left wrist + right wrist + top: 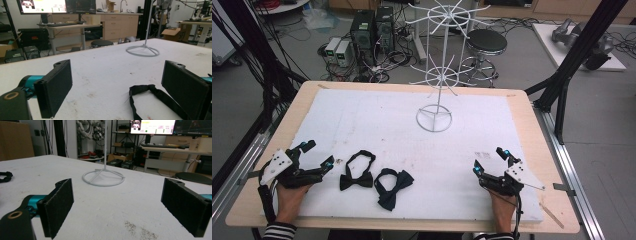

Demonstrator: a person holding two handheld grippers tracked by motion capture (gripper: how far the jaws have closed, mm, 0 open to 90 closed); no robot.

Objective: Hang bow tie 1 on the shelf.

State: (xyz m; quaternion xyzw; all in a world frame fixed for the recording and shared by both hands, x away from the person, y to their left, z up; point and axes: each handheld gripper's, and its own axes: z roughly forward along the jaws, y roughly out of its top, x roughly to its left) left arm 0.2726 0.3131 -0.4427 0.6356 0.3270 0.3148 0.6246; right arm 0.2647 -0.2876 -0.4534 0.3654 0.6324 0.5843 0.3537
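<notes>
My left gripper [316,156] has its jaws wide apart with nothing between the pads; in the left gripper view [117,87] I see only bare white mat between them. It rests low at the near left of the desk [257,175], held from below by a hand [289,197] in a striped sleeve. Just to its right lies the first black bow tie [357,177], its strap looped away from me; in the left gripper view part of that strap [147,93] runs close by the right-hand jaw, near it but not touching as far as I can tell.

My right gripper [491,161] also stands with jaws spread and empty, and the right gripper view [117,207] shows plain mat with a dark speckled smudge [140,230] between them. It sits at the near right of the desk, well apart from both ties.

The second black bow tie [393,187] lies just beside the first, slightly nearer to me, between the two grippers but much closer to the left one.

Both ties rest on the white foam mat [412,135] that covers most of the desk. Farther back, near the middle of the mat, a white wire rack [435,75] stands upright on its ring base, its spokes bare.
</notes>
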